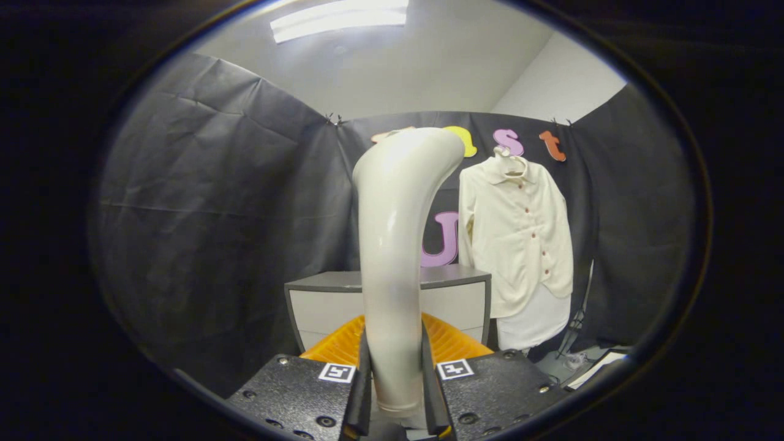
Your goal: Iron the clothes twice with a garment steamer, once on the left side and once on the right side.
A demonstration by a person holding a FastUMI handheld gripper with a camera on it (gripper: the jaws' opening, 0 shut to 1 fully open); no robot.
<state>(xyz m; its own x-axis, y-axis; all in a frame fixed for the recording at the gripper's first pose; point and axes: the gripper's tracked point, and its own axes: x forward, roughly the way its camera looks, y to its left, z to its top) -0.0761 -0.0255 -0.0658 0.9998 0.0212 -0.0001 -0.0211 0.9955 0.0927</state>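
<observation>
Right now my gripper [395,392] has its jaws clamped on the garment steamer [395,245], which stands upright, hiding part of one cabinet [456,294]; one cream shirt [517,239] hangs beyond.

The steamer [395,257], clamped between both fingers of the gripper [396,392], stood upright and blocked the middle ahead. Beyond it a cabinet [456,300] filled the low ground left of the hanging shirt [517,233]. Open room lay in front of the shirt.
</observation>
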